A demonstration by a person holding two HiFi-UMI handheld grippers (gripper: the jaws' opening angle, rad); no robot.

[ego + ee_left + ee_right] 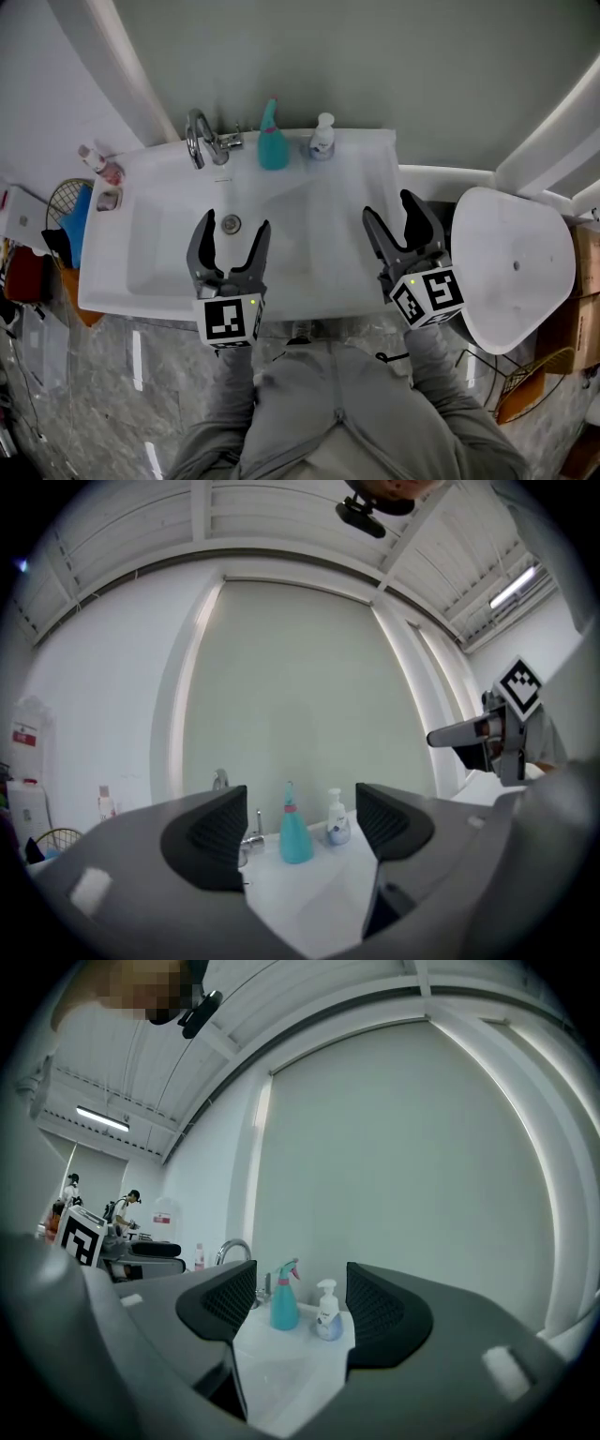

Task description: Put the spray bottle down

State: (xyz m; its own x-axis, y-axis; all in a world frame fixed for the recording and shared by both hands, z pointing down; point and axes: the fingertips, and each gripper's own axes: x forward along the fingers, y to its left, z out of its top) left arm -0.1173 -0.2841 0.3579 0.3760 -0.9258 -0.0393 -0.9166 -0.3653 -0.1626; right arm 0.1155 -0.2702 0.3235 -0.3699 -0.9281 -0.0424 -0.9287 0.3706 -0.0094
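Since the spray bottle (273, 141) already stands upright on the back ledge of the sink (347, 281), between the tap (200, 141) and a soap pump bottle (322, 138), the putting-down looks finished. Doing it well now means leaving the spray bottle alone. Both tongs are best kept well back from the ledge, and any move should go away from it, not across it, so nothing clips the narrow nozzle and tips it over.

The left tongs (234, 225) gape wide with nothing between the jaws. The right tongs (387, 206) are equally spread and empty, and the spray bottle shows far off through each gap. Both are held low over the front of the sink, jaws pointing toward the wall. The left tongs hang above the bowl of the sink, and the right tongs are over its flat right side, angled slightly leftward.
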